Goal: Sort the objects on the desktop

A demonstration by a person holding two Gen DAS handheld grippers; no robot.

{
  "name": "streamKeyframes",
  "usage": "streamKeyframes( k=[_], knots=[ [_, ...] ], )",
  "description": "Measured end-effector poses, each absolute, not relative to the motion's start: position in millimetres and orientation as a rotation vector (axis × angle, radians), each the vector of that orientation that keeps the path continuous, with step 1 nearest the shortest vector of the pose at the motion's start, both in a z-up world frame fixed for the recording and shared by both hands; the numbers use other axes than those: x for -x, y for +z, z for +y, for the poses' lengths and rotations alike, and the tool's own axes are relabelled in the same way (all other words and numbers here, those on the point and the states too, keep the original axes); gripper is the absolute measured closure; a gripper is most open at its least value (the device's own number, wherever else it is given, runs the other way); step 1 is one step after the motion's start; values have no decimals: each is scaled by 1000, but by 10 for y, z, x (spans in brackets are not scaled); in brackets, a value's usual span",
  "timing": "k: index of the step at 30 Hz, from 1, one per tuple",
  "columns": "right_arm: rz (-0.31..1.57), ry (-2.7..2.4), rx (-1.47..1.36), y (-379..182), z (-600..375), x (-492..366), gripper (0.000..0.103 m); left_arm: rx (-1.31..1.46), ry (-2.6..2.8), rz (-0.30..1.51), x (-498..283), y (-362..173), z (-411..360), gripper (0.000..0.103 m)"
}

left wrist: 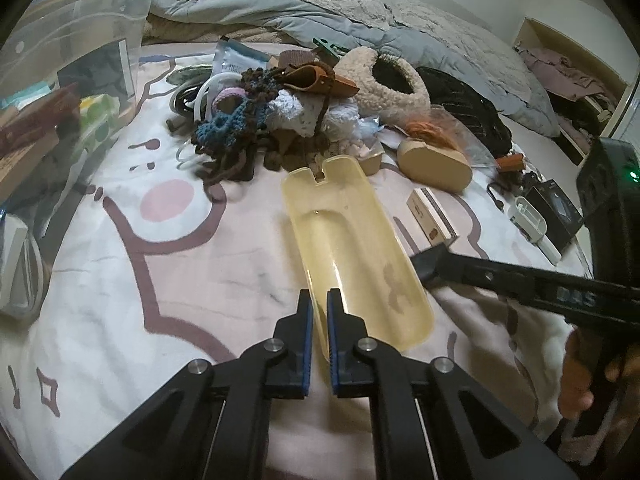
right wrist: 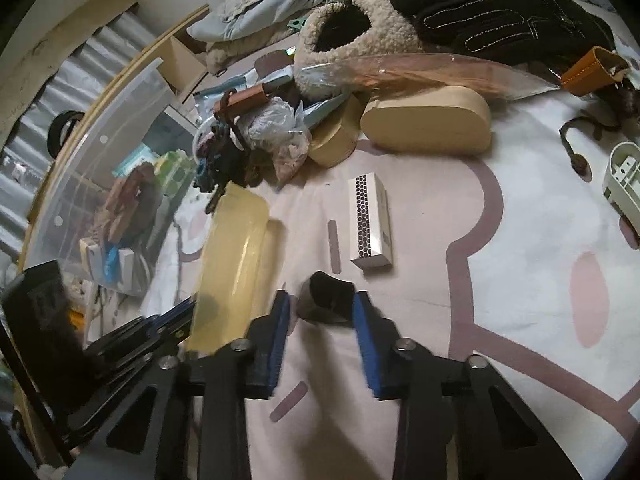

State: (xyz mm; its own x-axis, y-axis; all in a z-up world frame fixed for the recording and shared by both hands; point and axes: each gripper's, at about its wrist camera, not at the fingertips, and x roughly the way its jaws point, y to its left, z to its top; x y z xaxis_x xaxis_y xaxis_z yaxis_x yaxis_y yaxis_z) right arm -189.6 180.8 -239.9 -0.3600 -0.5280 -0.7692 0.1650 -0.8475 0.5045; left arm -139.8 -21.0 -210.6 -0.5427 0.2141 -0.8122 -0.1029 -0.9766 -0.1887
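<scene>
Two grippers were in use on a bedsheet (left wrist: 120, 280) printed with a pink-and-mauve cartoon. The left gripper (left wrist: 319, 308) had its blue-padded jaws closed on the near edge of one yellowish translucent tray (left wrist: 352, 240) — an elongated scoop-like piece with a raised rim, rounded corners and a square notch in its far end, lying flat on the sheet and reaching toward the clutter. The right gripper (right wrist: 322, 304) stood just beside the tray's right side; its jaws were drawn in around one small dark object (right wrist: 326, 296) on the sheet, whose nature could not be told, and the blurred frame did not show clearly whether the pads pressed it. One hand (left wrist: 580, 376) held that gripper's handle at the lower right of the left view. Counted beyond the tray: one matchbox (right wrist: 370, 222) with a honeycomb striking strip, lying alone near the tray; two tan oval boxes (right wrist: 428, 124), one large and one smaller, touching; one fleece slipper (right wrist: 352, 36) with a dark lining; one black stitched bag (right wrist: 500, 4); one heap of crocheted yarn (left wrist: 240, 120) and cords — its pieces too tangled to count. One clear bin (left wrist: 72, 80) holding assorted goods stood at the left edge, well apart from the tray. One white plastic fitting (right wrist: 624, 184) lay at the far right.
</scene>
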Motion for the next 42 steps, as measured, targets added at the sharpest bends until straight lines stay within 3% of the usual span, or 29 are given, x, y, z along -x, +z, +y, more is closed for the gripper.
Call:
streamKeyframes(
  k=[8, 23, 30, 31, 34, 40, 42],
  knots=[
    [-470, -2273, -1415, -2338, 1862, 1879, 99, 1423, 2566, -198, 1271, -2041, -330, 96],
    [-485, -2280, -1383, -2241, 1930, 1828, 99, 1404, 2597, -35, 1243, -1981, -327, 96],
    [-419, -2279, -1379, -2257, 1824, 1816, 99, 1370, 2631, -128, 1305, -1926, -495, 96],
    [-398, -2278, -1380, -2255, 1786, 1807, 99, 1372, 2617, -146, 1310, -1926, -500, 90],
    [-358, -2279, -1397, -2276, 1725, 1795, 98, 1375, 2601, -192, 1304, -1914, -497, 35],
    [-297, -2318, -1400, -2273, 1717, 1779, 94, 1306, 2583, -143, 1238, -1833, -374, 25],
    [-303, -2324, -1405, -2275, 1732, 1784, 69, 1314, 2574, -82, 1228, -1865, -294, 25]
  ],
)
